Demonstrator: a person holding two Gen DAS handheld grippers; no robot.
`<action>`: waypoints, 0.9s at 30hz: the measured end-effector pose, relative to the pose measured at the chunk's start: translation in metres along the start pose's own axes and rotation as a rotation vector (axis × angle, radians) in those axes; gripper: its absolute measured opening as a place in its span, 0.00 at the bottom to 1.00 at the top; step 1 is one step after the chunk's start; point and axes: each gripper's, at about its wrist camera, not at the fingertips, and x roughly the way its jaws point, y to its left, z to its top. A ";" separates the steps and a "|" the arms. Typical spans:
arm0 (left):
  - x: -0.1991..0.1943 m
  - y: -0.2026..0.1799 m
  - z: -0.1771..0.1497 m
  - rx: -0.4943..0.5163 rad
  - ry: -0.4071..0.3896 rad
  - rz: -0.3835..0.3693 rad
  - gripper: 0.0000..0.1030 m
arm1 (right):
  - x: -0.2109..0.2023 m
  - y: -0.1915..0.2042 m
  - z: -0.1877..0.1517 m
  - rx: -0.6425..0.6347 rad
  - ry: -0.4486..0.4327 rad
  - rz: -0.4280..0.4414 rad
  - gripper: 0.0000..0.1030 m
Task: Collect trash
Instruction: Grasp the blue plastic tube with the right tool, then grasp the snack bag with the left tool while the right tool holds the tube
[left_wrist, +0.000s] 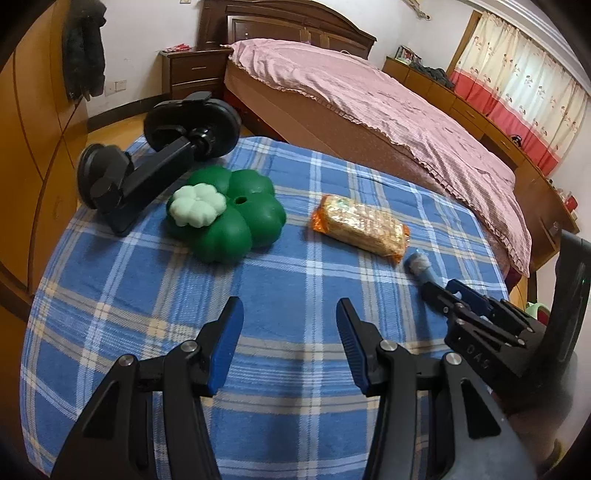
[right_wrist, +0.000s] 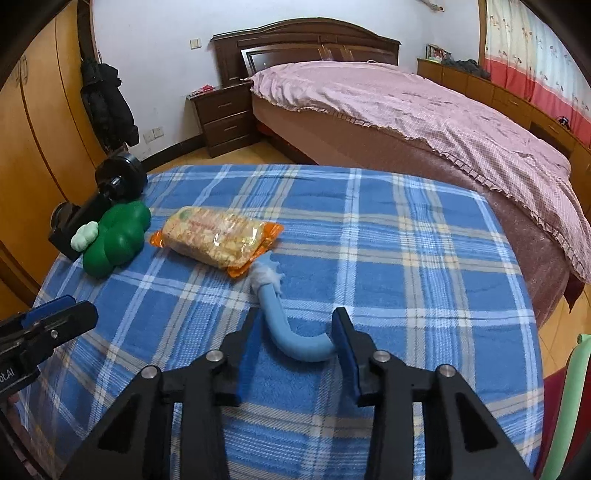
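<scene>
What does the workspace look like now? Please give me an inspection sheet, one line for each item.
Surface: blue plaid cloth covers the table.
Job's things: snack packet lies left of centre; bent blue tube with a frayed white end lies beside it.
Clutter: green clover-shaped container; black clamp stand at the left edge.
Grippers: left hand-held gripper open, nothing between its fingers; right hand-held gripper has the tube between its fingers, one pad touching, not clamped.
Cables: nothing seen.
Surroundings: bed, nightstand, wardrobe, curtain.
</scene>
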 end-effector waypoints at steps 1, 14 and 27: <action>-0.001 -0.002 0.001 0.004 -0.001 -0.005 0.51 | -0.001 -0.001 0.000 0.008 0.000 0.006 0.37; -0.003 -0.048 0.031 0.163 -0.029 -0.052 0.60 | -0.060 -0.047 -0.009 0.219 -0.101 0.051 0.36; 0.060 -0.080 0.051 0.271 0.018 -0.040 0.89 | -0.082 -0.095 -0.027 0.369 -0.136 0.034 0.36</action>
